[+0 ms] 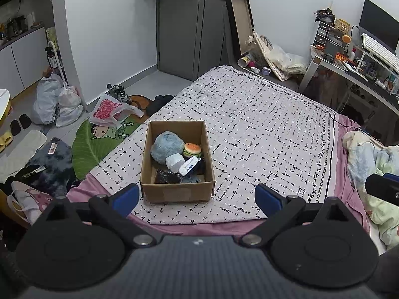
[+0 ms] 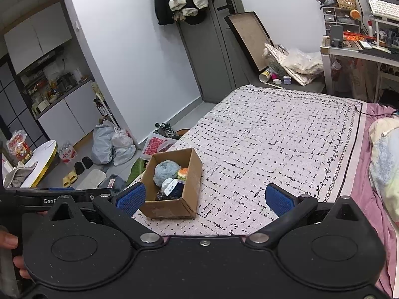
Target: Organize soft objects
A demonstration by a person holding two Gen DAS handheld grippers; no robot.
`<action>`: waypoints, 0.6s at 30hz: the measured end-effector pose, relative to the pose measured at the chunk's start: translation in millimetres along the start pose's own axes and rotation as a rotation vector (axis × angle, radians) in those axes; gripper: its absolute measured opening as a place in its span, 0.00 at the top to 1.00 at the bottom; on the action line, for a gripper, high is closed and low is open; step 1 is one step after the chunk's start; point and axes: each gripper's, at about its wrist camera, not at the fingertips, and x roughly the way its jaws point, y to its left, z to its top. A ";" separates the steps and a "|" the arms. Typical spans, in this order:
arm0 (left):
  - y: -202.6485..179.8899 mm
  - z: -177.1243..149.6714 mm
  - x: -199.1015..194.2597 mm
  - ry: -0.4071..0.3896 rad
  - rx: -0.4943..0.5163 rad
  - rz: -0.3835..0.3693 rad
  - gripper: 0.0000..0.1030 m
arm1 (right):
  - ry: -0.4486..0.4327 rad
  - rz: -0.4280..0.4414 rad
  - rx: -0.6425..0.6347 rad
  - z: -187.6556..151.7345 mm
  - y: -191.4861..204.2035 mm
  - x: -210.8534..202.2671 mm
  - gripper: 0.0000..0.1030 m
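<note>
An open cardboard box point(image 1: 174, 194) sits on the patterned bed cover near the bed's foot; it also shows in the right wrist view point(image 2: 192, 174). Inside lie a fluffy blue plush point(image 1: 165, 145), a burger toy point(image 1: 192, 149), a white roll point(image 1: 174, 162), a tissue pack point(image 1: 190, 166) and a dark item point(image 1: 165, 177). My left gripper point(image 1: 197, 198) is open and empty, just before the box's near wall. My right gripper point(image 2: 205, 198) is open and empty, to the right of the box. Part of the right gripper point(image 1: 382, 186) shows at the left wrist view's right edge.
The patterned cover point(image 1: 261, 129) spreads over the bed. A rumpled quilt point(image 1: 374, 169) lies at the right. A cluttered desk point(image 1: 349, 67) stands beyond. Plastic bags point(image 1: 57, 102), shoes and mats litter the floor at the left. A grey door point(image 1: 184, 25) is behind.
</note>
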 end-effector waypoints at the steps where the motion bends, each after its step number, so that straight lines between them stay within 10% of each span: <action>1: 0.3 0.2 -0.6 -0.002 0.001 0.000 0.05 | 0.001 -0.002 -0.005 0.0 1.1 0.8 0.00; 18: 0.8 0.1 -1.8 -0.003 0.002 0.001 0.05 | 0.008 -0.008 0.010 -2.0 -0.6 3.8 0.00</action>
